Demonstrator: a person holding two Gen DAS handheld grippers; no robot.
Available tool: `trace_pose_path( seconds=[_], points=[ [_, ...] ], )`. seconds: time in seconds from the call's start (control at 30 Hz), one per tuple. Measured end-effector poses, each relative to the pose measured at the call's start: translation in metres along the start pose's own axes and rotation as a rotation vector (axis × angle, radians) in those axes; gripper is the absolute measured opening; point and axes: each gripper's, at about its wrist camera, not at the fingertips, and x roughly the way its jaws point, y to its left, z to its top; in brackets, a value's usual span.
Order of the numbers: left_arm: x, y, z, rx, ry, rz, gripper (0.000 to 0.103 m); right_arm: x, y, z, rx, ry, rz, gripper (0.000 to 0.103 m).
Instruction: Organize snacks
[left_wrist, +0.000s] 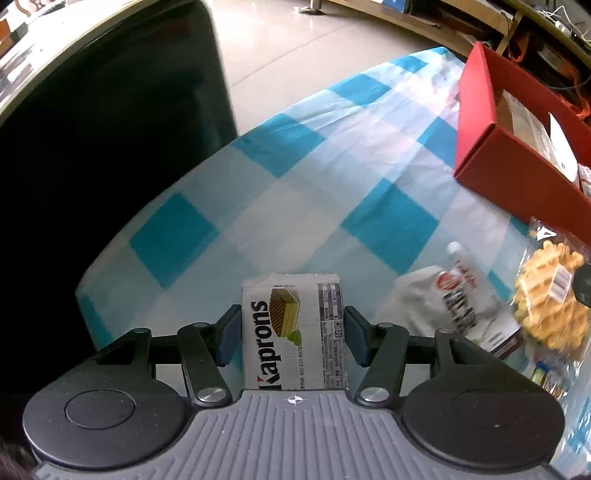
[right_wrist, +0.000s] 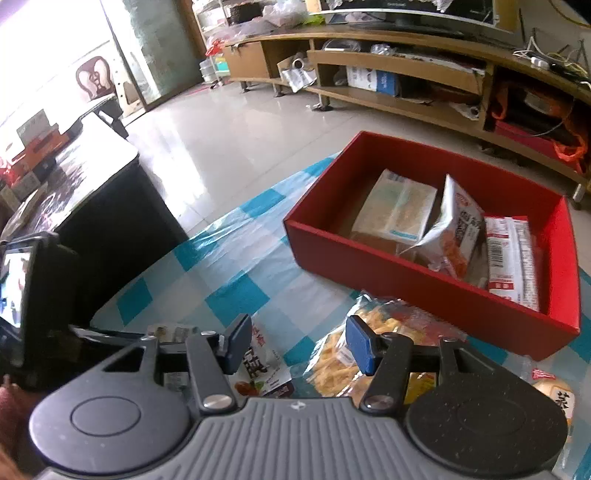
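My left jaws (left_wrist: 293, 334) pinch the Kaprons wafer pack (left_wrist: 293, 332) over the checked table (left_wrist: 280, 206); my right jaws (right_wrist: 297, 343) hang spread, empty. Pickup step, I judge: next, carry it to the red box (right_wrist: 424, 284).

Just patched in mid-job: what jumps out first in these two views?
The white Kaprons wafer pack stands upright between the left tool's blue pads, which sit right at its sides. Beyond, the red box rests on the blue-checked tablecloth with several snack packs already inside. The right tool hangs open over a clear bag of waffles beside the box.
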Motion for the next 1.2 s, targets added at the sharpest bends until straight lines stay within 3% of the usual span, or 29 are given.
trace_pose_path(
  seconds=[0.4, 0.63, 0.83, 0.9, 1.07, 1.13, 1.2],
  points=[
    [0.001, 0.010, 0.002, 0.063, -0.029, -0.035, 0.067, 0.064, 0.040, -0.007, -0.228, 0.120, -0.017, 0.056],
    [0.008, 0.017, 0.006, 0.051, -0.018, -0.036, 0.087, 0.090, 0.055, -0.019, -0.340, 0.182, -0.002, 0.057],
    [0.009, 0.012, 0.005, 0.069, -0.019, -0.026, 0.092, 0.095, 0.055, -0.020, -0.342, 0.157, -0.010, 0.060],
    [0.008, 0.013, 0.005, 0.068, -0.017, -0.032, 0.090, 0.094, 0.056, -0.020, -0.329, 0.158, -0.018, 0.058],
    [0.002, 0.012, 0.004, 0.088, -0.026, -0.036, 0.068, 0.088, 0.049, -0.019, -0.278, 0.170, -0.033, 0.050],
    [0.001, 0.011, 0.003, 0.093, -0.027, -0.033, 0.066, 0.084, 0.043, -0.017, -0.242, 0.169, -0.024, 0.036],
    [0.001, 0.011, 0.003, 0.091, -0.023, -0.039, 0.065, 0.079, 0.035, -0.015, -0.191, 0.168, -0.009, 0.033]
  ],
)
